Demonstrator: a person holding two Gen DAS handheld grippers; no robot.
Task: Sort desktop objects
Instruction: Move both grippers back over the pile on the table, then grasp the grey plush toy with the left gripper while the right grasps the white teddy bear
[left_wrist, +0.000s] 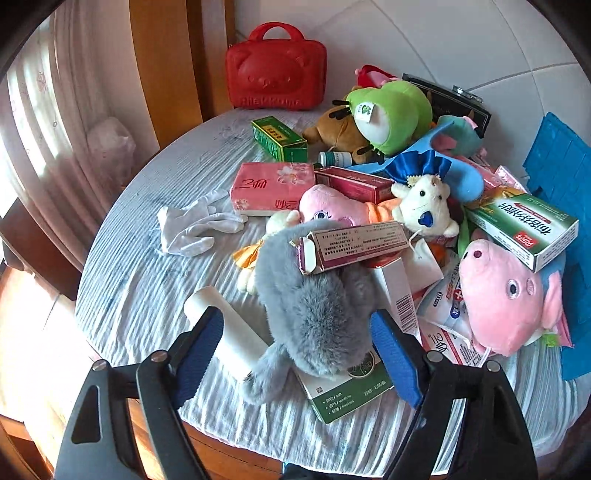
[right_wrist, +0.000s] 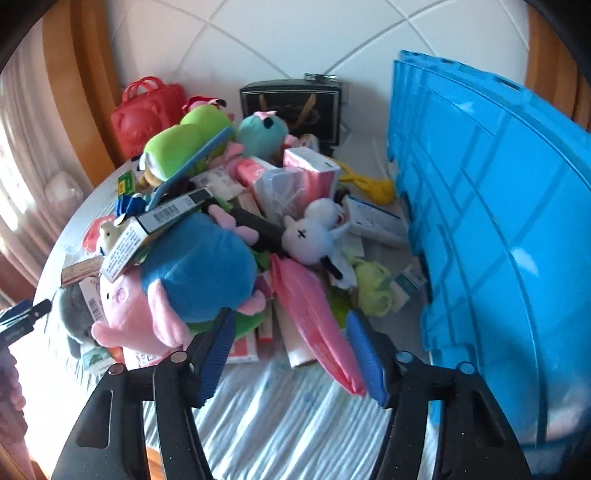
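Left gripper (left_wrist: 297, 343) spread, unclenched, straddling the grey plush (left_wrist: 314, 295) at my six o'clock. Right gripper (right_wrist: 291, 347) also released, over the pink pouch (right_wrist: 314, 314). Risk I see: lifting the plush tips the maroon box (left_wrist: 354, 243) resting on it.

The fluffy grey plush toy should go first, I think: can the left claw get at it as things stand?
Probably yes. The left claw stands open astride the fluffy grey plush toy; only a maroon-edged cardboard box lies on its far end.
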